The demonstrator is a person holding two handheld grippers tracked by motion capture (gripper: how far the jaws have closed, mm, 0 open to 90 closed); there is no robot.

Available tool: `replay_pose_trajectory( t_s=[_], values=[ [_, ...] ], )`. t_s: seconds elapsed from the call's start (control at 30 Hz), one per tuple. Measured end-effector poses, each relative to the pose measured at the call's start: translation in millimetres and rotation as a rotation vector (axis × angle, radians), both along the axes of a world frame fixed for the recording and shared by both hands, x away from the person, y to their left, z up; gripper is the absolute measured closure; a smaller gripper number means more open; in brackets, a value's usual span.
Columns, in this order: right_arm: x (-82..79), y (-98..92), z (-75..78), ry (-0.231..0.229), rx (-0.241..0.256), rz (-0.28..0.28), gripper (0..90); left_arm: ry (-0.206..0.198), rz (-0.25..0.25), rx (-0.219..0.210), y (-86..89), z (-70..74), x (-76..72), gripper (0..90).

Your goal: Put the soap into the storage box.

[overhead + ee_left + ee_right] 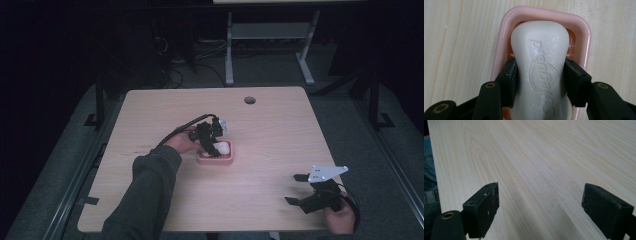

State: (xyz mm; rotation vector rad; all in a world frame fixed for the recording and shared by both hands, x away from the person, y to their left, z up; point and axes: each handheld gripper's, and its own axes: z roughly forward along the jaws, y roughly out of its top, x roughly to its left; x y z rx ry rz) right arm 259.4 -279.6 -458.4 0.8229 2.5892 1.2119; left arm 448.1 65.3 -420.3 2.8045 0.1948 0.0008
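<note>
The left tongs [540,82] are closed on a white bar of soap [540,67], one jaw pressed to each of its long sides. The soap lies in a pink soap dish [501,47], whose rim curves round just beyond the jaw tips and beside both of them. The dish sits on the pale wooden tabletop [280,130]. The right tongs [541,212] are well apart from the dish, near the tabletop's near edge, jaws spread wide and holding nothing, with bare wood between them.
</note>
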Motion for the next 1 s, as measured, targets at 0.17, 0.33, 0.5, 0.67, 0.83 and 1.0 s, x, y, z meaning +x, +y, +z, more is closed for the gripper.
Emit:
replay_pose_trajectory(
  t_s=[0.17, 0.33, 0.5, 0.67, 0.83, 1.0],
  values=[
    [-0.1, 0.7, 0.3, -0.003, 0.001, 0.002, 14.2, -0.026, 0.008, -0.028, 3.2, 12.6, -3.2, 42.5],
    [-0.1, 1.5, 0.7, -0.004, -0.002, 0.004, 14.2, -0.027, 0.038, -0.024, 9.1, 18.0, -3.4, 38.6],
    [0.6, 2.3, 0.5, -0.004, -0.005, 0.004, 14.2, -0.039, 0.049, -0.033, 13.2, 21.8, -9.4, 34.7],
    [0.4, 2.5, 0.1, -0.001, -0.004, 0.004, 14.2, -0.046, 0.069, -0.039, 21.3, 25.5, -14.8, 32.3],
    [0.9, 4.3, -1.1, 0.014, -0.011, 0.007, 14.1, -0.046, 0.075, -0.056, 27.6, 29.4, -21.0, 31.7],
    [-0.1, 4.4, 0.3, 0.002, -0.009, -0.008, 14.2, -0.038, 0.087, -0.072, 32.5, 27.9, -24.4, 30.3]
  ],
)
